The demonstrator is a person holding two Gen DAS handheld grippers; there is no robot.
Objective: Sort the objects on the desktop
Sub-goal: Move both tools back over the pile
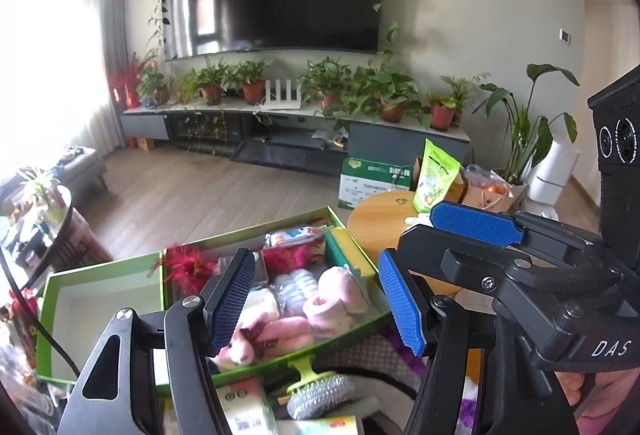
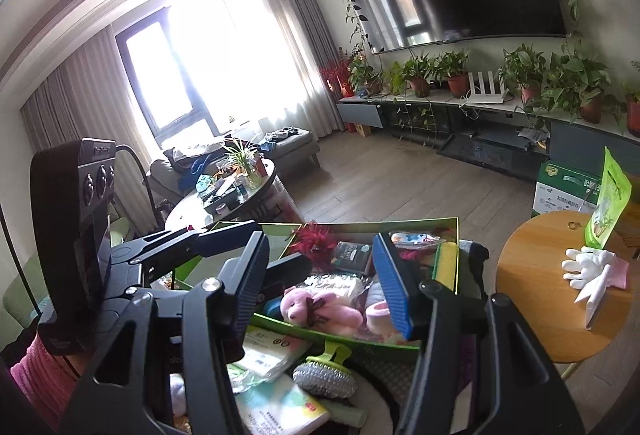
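Note:
A green box holds a pink teddy bear, pink baby booties, a red feather piece and a yellow-green sponge. In front of it lie a green-handled steel scrubber and tissue packs. My left gripper is open and empty above the box. My right gripper is open and empty above the box; it also shows in the left wrist view.
An empty green box lid lies left of the box. A round wooden side table on the right carries white gloves and a green pouch. A cluttered glass coffee table stands on the left.

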